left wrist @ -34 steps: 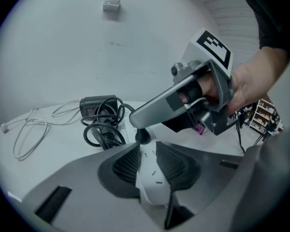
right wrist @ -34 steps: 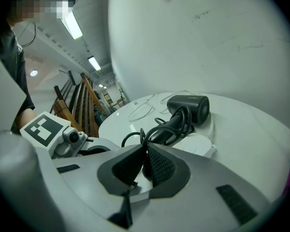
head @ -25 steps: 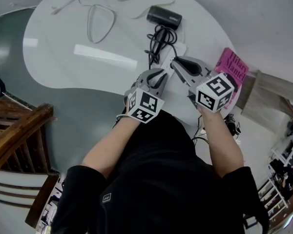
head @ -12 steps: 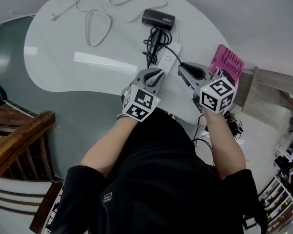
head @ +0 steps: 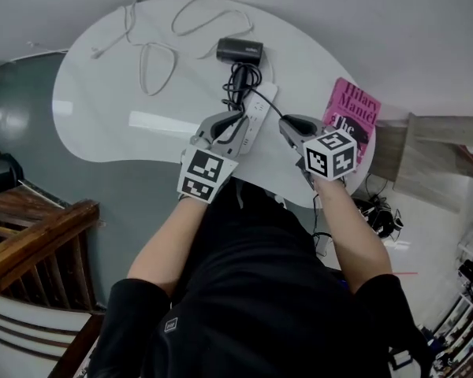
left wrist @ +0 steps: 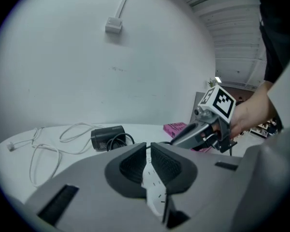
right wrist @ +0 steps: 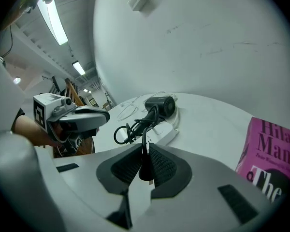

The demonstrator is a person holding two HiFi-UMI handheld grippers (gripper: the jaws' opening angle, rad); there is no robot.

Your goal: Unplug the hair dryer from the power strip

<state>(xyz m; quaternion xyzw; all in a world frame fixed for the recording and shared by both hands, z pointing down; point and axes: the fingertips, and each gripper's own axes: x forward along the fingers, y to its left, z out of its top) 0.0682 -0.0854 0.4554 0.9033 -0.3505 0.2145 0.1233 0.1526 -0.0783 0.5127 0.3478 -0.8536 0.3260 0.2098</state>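
The black hair dryer [head: 239, 50] lies at the far side of the white table [head: 102, 109], its cord coiled [head: 238, 81] beside it. A white power strip [head: 255, 113] reaches from the coil toward me. My left gripper [head: 238, 123] is shut on the near end of the power strip [left wrist: 153, 185]. Just to the right, my right gripper [head: 286, 123] is shut on the dryer's black plug [right wrist: 145, 168]. The plug is apart from the power strip [right wrist: 163, 134], with a metal prong showing under it. Its cord runs up to the hair dryer [right wrist: 160, 105].
A pink book [head: 348, 109] lies at the table's right edge, close to the right gripper. Loose white cables [head: 154, 53] loop across the table's far left. A wooden chair [head: 39, 235] stands to my left, and more cables lie on the floor at the right [head: 378, 211].
The right gripper has drawn away from the power strip to the right with the plug. The left gripper has risen a little, still gripping the strip's end.
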